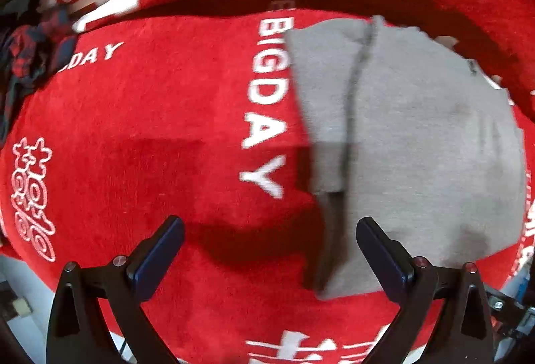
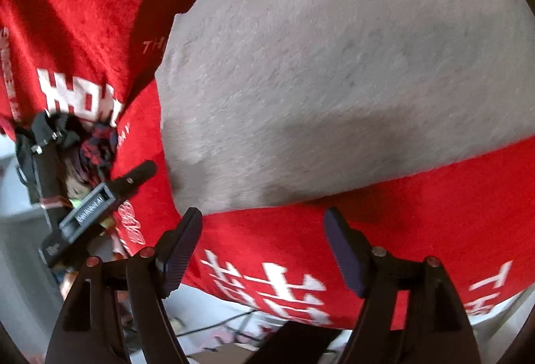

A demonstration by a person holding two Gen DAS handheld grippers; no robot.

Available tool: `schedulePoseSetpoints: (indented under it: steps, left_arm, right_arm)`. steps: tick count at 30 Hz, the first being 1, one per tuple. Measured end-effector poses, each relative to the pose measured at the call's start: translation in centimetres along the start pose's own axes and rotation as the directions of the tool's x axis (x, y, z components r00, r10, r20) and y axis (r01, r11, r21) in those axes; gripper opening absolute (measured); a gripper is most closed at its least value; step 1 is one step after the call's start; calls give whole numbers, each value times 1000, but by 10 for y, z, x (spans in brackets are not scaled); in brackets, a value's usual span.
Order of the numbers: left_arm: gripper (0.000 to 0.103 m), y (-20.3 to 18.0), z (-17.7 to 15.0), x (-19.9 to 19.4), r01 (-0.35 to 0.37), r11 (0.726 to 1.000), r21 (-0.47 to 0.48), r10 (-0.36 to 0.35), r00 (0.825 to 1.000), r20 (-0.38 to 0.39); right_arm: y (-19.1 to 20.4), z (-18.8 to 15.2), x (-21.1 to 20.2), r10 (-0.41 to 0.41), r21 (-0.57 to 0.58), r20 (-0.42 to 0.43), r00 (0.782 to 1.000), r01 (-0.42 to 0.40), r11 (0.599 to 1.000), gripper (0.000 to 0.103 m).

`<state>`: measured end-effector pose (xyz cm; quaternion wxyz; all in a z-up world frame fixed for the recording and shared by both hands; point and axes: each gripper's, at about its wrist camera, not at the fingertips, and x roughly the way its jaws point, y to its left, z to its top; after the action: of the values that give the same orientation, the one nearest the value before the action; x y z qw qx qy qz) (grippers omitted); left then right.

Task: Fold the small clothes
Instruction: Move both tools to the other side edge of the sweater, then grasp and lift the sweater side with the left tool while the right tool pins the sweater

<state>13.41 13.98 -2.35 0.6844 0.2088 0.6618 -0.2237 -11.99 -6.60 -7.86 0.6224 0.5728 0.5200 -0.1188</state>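
Note:
A grey garment lies folded flat on the red printed cloth, to the right in the left wrist view. It fills the upper middle of the right wrist view. My left gripper is open and empty, hovering at the garment's near left edge, its right finger over the grey fabric. My right gripper is open and empty, just short of the garment's near edge, over the red cloth. The left gripper's body shows at the left of the right wrist view.
A dark red-and-navy plaid bundle of clothes lies at the cloth's far left edge, also seen in the right wrist view. The red cloth's near edge hangs over a pale floor with cables.

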Motion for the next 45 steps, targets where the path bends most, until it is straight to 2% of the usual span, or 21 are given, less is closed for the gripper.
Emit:
schedulePoseSetpoints:
  steps: [4, 8, 14, 17, 18, 21, 22, 23, 24, 25, 26, 30, 31, 34, 36, 37, 39, 41, 42, 43, 45]
  left_arm:
    - [103, 16, 2, 12, 103, 994, -41, -105, 993, -56]
    - [103, 26, 10, 9, 223, 973, -66, -225, 974, -32]
    - [103, 25, 30, 10, 327, 942, -78, -327, 945, 12]
    - [103, 22, 40, 18, 377, 923, -79, -378, 926, 5]
    - [103, 21, 45, 20, 401, 912, -84, -403, 915, 1]
    - [103, 19, 50, 26, 504, 855, -120, -510, 860, -16]
    - [103, 20, 50, 29, 534, 835, -135, -542, 840, -25]
    - [103, 20, 52, 31, 553, 821, -145, -563, 826, -32]
    - [103, 19, 53, 34, 567, 810, -151, -578, 815, -37]
    - [103, 19, 54, 36, 585, 795, -157, -598, 800, -46]
    - [103, 18, 55, 39, 603, 781, -163, -617, 785, -57]
    - [103, 4, 61, 46, 654, 738, -166, -672, 734, -94]
    - [103, -3, 65, 49, 675, 718, -172, -694, 712, -103]
    - [103, -25, 75, 54, 725, 663, -187, -748, 654, -112]
    - [103, -42, 81, 52, 750, 638, -174, -770, 627, -120]
    - [103, -54, 85, 47, 754, 641, -145, -767, 629, -127]
    - [102, -73, 89, 41, 720, 690, -81, -723, 678, -128]
    - [83, -89, 92, 40, 673, 739, -23, -668, 730, -145]
    - [67, -95, 93, 42, 649, 760, -5, -642, 750, -158]
    - [59, -101, 93, 46, 620, 785, 11, -608, 773, -180]
    - [58, -107, 92, 49, 583, 812, 33, -566, 800, -197]
  right_arm:
    - [-8, -7, 10, 81, 86, 12, 997, -82, 993, 78]
    - [-14, -13, 23, 179, 163, 44, 983, -184, 969, 78]
    - [-22, -18, 47, 331, 274, 130, 935, -355, 894, 78]
    - [-19, -17, 53, 363, 289, 178, 915, -401, 869, 78]
    - [-17, -15, 56, 373, 291, 191, 908, -415, 862, 78]
    - [-11, -9, 64, 402, 304, 210, 891, -451, 839, 78]
    - [-10, -7, 67, 405, 318, 210, 890, -454, 832, 70]
    - [-10, -6, 70, 405, 337, 204, 891, -452, 826, 43]
    - [-11, -3, 74, 410, 362, 192, 892, -452, 815, 27]
    - [-11, -1, 75, 437, 367, 191, 879, -477, 799, 8]
    - [-11, 1, 72, 463, 348, 203, 863, -505, 790, 8]
    - [7, 12, 42, 509, 208, 199, 837, -544, 813, 8]
    - [13, 15, 35, 520, 175, 192, 832, -551, 816, 8]
    - [25, 22, 19, 531, 113, 179, 828, -553, 825, 8]
    - [28, 24, 16, 534, 102, 171, 828, -554, 826, 8]
    - [28, 24, 16, 527, 97, 161, 834, -545, 833, 8]
    - [29, 20, 21, 498, 85, 127, 858, -510, 856, 8]
    - [27, 15, 28, 464, 89, 85, 882, -471, 878, 8]
    - [28, 12, 31, 430, 79, 48, 901, -433, 898, 8]
    - [29, 9, 33, 381, 48, 5, 924, -381, 923, 12]
    - [32, 3, 28, 263, -47, -67, 962, -266, 963, 12]
